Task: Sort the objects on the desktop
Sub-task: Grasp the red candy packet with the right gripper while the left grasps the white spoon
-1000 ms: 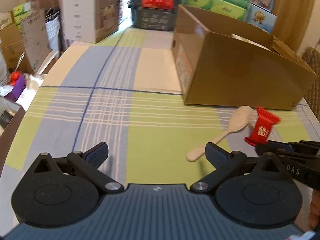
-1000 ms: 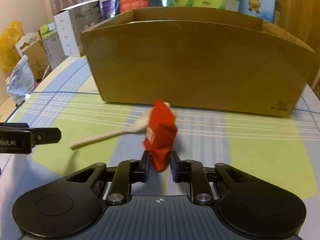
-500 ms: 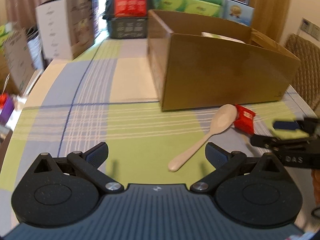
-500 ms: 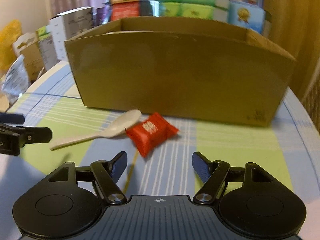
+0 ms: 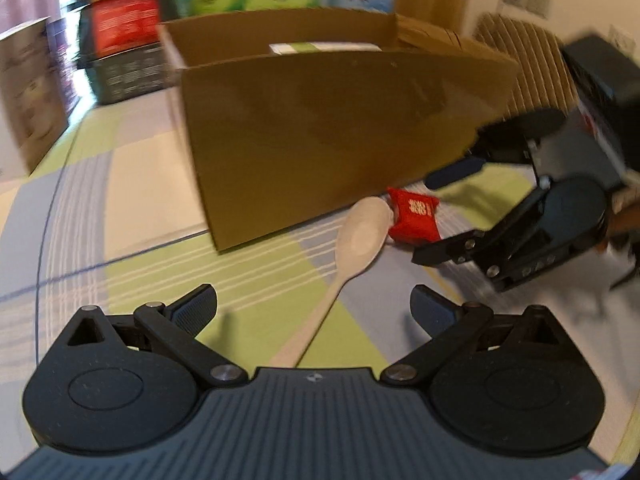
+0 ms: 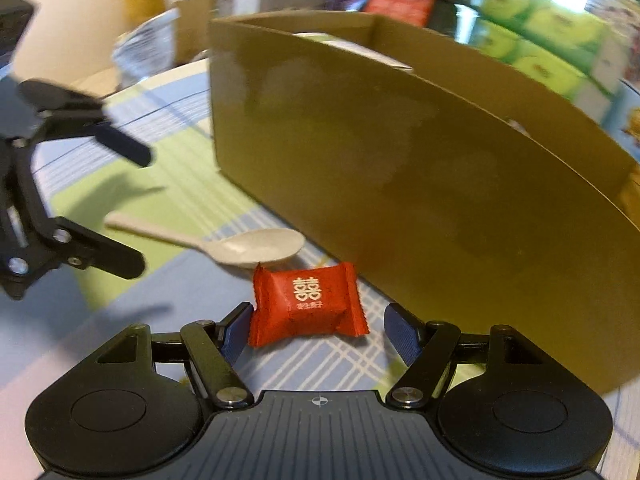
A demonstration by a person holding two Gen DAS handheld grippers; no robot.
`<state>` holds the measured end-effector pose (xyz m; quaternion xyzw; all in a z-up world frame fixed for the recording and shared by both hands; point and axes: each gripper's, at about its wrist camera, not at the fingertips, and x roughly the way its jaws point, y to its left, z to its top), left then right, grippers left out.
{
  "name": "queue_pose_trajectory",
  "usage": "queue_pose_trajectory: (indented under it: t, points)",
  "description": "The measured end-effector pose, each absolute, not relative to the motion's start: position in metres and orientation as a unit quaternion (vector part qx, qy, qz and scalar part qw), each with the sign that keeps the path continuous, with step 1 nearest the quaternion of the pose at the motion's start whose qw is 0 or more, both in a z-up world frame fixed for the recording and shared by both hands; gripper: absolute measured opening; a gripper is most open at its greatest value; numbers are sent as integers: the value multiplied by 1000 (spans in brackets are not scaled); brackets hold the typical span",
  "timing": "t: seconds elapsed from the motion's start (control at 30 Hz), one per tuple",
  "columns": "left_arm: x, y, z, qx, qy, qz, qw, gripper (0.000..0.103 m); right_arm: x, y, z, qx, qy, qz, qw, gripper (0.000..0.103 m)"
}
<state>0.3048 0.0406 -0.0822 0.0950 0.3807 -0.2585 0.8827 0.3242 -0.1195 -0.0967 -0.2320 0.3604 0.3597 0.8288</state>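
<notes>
Straddling the red foil-wrapped candy [image 6: 307, 306] lying flat on the checked desk [image 6: 188, 184] just ahead, the spread-jawed right hand-held gripper [image 6: 319, 332] should centre before pinching; left hand-held gripper [image 5: 314, 308], likewise open, brackets the pale plastic spoon [image 5: 347, 254] handle.

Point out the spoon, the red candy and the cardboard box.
spoon [image 5: 362, 236], left wrist view, on its bowl.
red candy [image 6: 306, 308], right wrist view, on the wrapper's printed middle.
cardboard box [image 5: 320, 132], left wrist view, on its near wall.
</notes>
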Motion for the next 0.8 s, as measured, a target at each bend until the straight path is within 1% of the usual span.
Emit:
queue_pose_trajectory:
  t: [0.13,0.2,0.23,0.27,0.3,0.33,0.37,0.4,0.53,0.57,0.6,0.73,0.8]
  points:
    - [315,35,-87,109,386,-274,874,98,334,-119,-95,-231,369,386,813,69]
    - [321,32,-90,113,388,-284,870,93,339,-119,-95,-223,375,398,807,69]
    - [324,30,-92,114,389,-288,867,92,338,-118,-96,-222,378,401,805,67]
    - [326,28,-93,115,390,-292,865,92,338,-118,-96,-225,380,401,803,63]
    - [327,25,-95,117,391,-297,863,90,338,-117,-97,-227,381,404,800,55]
    - [328,23,-96,118,391,-301,862,89,339,-118,-97,-222,382,406,800,50]
    - [329,20,-96,120,392,-307,859,85,339,-120,-97,-217,385,405,801,48]
    - [329,17,-96,124,391,-311,857,83,339,-121,-97,-210,386,402,803,44]
    - [332,6,-97,136,382,-331,852,83,337,-131,-97,-189,388,390,813,42]
    - [333,4,-97,136,382,-334,851,79,336,-135,-97,-189,387,386,815,42]
    - [335,3,-98,137,382,-338,849,73,334,-138,-97,-190,388,383,817,42]
    - [338,-5,-100,147,378,-348,845,66,327,-152,-94,-183,390,366,825,41]
    - [339,-9,-99,150,374,-355,844,59,324,-160,-94,-170,394,358,829,42]
